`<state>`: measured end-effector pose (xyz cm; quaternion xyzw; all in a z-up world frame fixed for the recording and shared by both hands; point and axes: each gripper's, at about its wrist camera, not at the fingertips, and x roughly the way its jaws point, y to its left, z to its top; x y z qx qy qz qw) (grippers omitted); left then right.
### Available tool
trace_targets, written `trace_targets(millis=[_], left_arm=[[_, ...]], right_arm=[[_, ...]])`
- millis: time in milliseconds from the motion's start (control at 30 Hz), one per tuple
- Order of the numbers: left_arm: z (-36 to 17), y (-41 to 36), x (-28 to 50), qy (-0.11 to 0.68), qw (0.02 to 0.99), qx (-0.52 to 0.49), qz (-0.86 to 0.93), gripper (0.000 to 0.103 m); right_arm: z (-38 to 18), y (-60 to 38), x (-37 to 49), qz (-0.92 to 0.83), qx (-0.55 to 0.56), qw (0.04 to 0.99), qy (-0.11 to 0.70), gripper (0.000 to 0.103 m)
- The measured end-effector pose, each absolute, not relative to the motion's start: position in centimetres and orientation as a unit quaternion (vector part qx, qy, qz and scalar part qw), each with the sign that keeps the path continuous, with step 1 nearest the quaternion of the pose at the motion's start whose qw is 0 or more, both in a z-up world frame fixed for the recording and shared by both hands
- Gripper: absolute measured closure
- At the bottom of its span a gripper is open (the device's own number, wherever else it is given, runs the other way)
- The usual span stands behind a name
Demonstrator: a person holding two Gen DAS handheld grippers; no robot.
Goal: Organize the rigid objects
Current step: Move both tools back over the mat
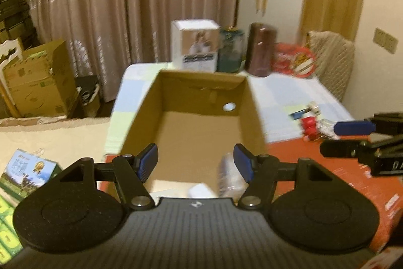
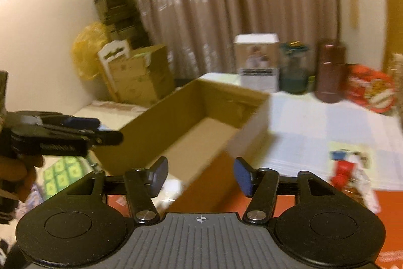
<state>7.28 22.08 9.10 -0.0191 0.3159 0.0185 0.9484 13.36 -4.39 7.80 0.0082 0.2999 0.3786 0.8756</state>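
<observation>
**Open carton, both tongs empty**

Brown cardboard box (image 1: 191,117), top open, standing on the pale tablecloth (image 1: 289,97); blurred whitish packets, perhaps, inside. Left gripper (image 1: 196,164) parted, holding nothing. Right gripper (image 2: 200,174) likewise apart, empty.

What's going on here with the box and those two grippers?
A person holds a gripper in each hand over an open cardboard box on a table. The left gripper and right gripper are both open and empty. A few pale items already lie in the box; a red item waits on the tablecloth.
</observation>
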Motion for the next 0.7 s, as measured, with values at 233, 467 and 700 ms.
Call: trace_targets(millis=[233,467,700], left_arm=[[10.7,15.7,6.5,0.295,0.955,-0.026,-0.032,0.041],[9.8,9.4,6.6,0.3,0.95,-0.023,-0.078,0.037],[7.4,4.5,7.6,0.322,0.941,-0.008,-0.108,0.037]], right_arm=[[6.7,-12.9,10.8,0.301,0.031,0.905,0.299,0.039],[5.4,-21.3,9.2,0.227,0.058,0.92,0.314,0.038],[4.7,-25.8,9.0,0.188,0.075,0.926,0.318,0.038]])
